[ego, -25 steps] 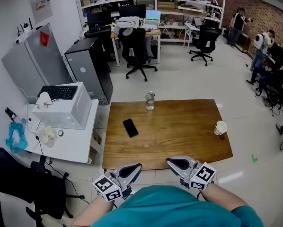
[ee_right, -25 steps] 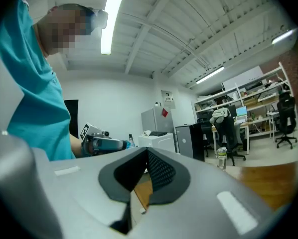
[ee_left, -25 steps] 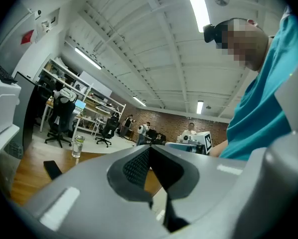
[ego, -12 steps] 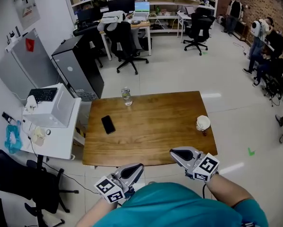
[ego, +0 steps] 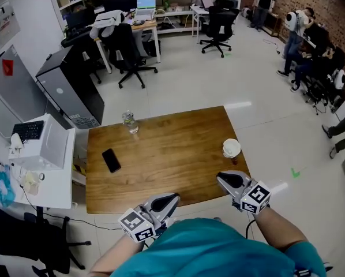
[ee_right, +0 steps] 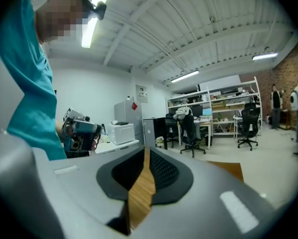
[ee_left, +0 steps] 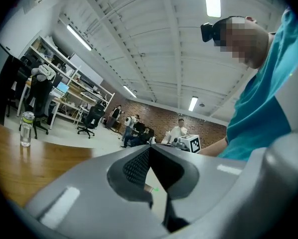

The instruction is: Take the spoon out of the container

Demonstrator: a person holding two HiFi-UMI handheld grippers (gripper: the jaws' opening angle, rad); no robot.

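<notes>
Two grippers sit at the bottom of the head view, close to the person's teal shirt: the left gripper [ego: 171, 199] at lower centre and the right gripper [ego: 222, 178] to its right, over the near edge of the table. Each gripper's own view shows its jaws drawn nearly together with nothing between them. Only a wedge of floor shows on the left and a thin sliver of wood on the right.

One wooden table [ego: 172, 154] fills the middle of the frame and carries three things. One clear bottle [ego: 129, 122] stands upright near its upper left corner. One black phone [ego: 111, 160] lies flat at its left. One white cup [ego: 231, 148] stands by its right edge, near the right gripper but apart from it. The spoon is too small to make out there.

Two black office chairs [ego: 126, 46] stand in the upper part of the frame.
</notes>
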